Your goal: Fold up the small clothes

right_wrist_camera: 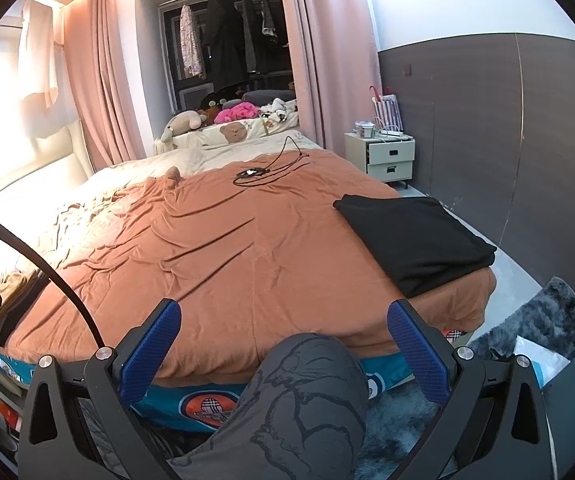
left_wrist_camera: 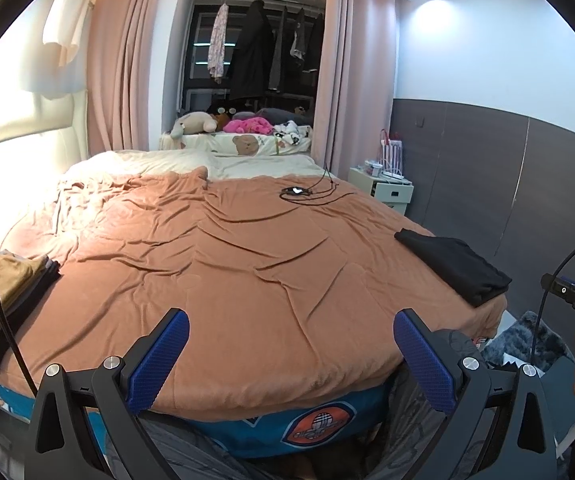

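Left gripper [left_wrist_camera: 291,354]: jaws stood wide apart with nothing between them, held above the near edge of the bed.
Right gripper [right_wrist_camera: 283,346]: jaws likewise spread wide and empty, above the person's knee [right_wrist_camera: 307,392] in grey patterned trousers.
Bed [left_wrist_camera: 247,264]: covered by a wrinkled orange blanket, bare across the middle.
Black garment [right_wrist_camera: 415,236]: lay folded flat at the bed's right edge, well apart from both grippers.
Folded stack [left_wrist_camera: 3,296]: a tan piece on top of darker ones, sat at the bed's left edge.
Cable [right_wrist_camera: 263,170]: a black cord and small device lay coiled far up the blanket.
Nightstand [right_wrist_camera: 387,156]: stood beside the bed by the grey wall.
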`<state>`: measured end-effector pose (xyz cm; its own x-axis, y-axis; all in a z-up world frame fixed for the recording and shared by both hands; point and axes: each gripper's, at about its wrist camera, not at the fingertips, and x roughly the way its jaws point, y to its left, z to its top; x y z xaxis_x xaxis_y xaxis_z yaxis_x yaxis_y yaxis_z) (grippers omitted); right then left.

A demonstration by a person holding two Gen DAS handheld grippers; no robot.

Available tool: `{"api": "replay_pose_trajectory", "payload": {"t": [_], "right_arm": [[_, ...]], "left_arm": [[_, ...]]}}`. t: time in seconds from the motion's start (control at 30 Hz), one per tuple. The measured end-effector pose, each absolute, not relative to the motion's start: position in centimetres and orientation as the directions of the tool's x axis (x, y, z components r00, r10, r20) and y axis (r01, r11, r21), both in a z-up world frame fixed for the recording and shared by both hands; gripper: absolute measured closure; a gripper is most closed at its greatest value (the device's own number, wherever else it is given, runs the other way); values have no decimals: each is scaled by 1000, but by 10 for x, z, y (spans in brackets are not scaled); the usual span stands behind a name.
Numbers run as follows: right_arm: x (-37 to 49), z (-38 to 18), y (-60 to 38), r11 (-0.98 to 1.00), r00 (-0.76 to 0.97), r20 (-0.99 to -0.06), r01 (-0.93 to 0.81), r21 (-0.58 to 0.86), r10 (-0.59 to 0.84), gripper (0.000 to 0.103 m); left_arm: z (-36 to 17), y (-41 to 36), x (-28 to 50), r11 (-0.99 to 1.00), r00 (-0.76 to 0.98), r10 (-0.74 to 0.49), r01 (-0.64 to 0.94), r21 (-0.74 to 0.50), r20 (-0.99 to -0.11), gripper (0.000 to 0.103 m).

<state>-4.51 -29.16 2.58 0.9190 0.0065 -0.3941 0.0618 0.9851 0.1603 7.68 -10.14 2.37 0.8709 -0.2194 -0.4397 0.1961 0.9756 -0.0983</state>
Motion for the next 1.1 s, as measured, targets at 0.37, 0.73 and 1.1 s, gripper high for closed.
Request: {"api": "replay_pose_trajectory", "payload": {"t": [0.37,0.73,1.1], "right_arm": [[-45,26,-293,986,920,-392,60,158,7,0],[-45,27,-294,986,919,-395,55,158,12,0],[-44,27,-295,985,918,-396,58,160,10,0]], "left_arm": [[23,-108,72,974,870,-227,208,-91,-438,0],[23,-108,72,974,869,-228,209,-92,-439,0],[24,-109,72,973,869,-229,208,-96,-439,0]]}}
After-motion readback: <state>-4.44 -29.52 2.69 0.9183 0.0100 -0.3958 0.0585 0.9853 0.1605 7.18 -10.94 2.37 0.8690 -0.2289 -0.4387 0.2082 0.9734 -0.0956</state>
